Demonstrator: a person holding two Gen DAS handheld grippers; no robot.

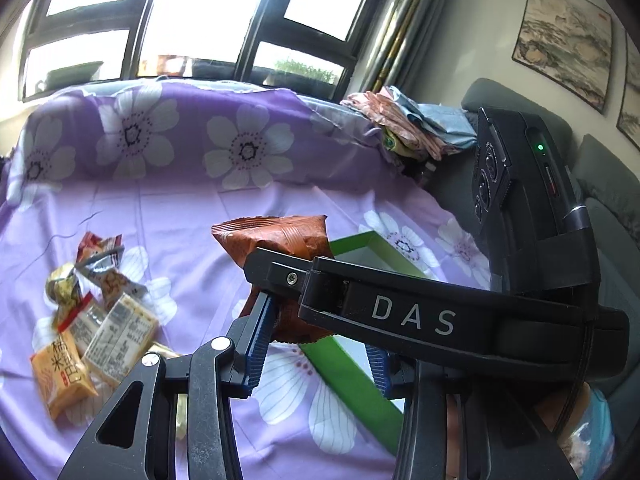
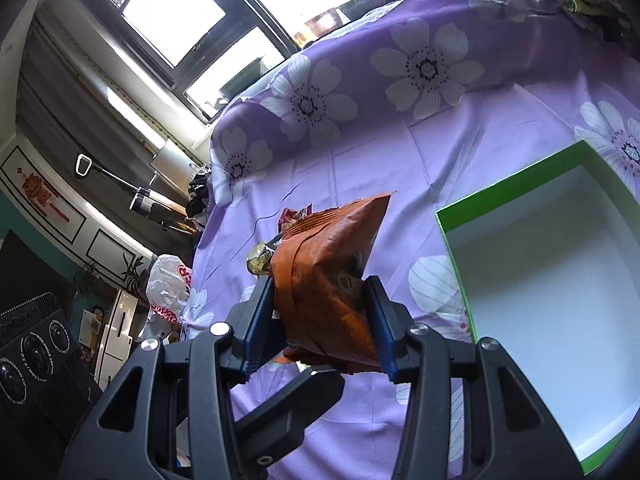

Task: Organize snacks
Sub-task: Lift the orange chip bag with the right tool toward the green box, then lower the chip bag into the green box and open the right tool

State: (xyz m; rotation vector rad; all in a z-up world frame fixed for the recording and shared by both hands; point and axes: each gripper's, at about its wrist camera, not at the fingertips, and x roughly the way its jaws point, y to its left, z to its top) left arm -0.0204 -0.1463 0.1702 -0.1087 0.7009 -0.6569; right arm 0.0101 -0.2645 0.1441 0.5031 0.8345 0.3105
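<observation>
An orange-brown snack packet hangs in the air above the purple flowered cloth. My right gripper is shut on it, both blue pads pressing its sides. In the left wrist view the same packet sits between the fingers of my left gripper. The near pad touches its lower end, and the other pad is partly hidden behind my right gripper, which crosses in front. A green box with a white inside lies open to the right, nothing in it.
Several loose snack packets lie in a heap on the cloth at the left. Folded clothes are piled at the back right, beside a grey sofa. A white plastic bag hangs off the cloth's left edge.
</observation>
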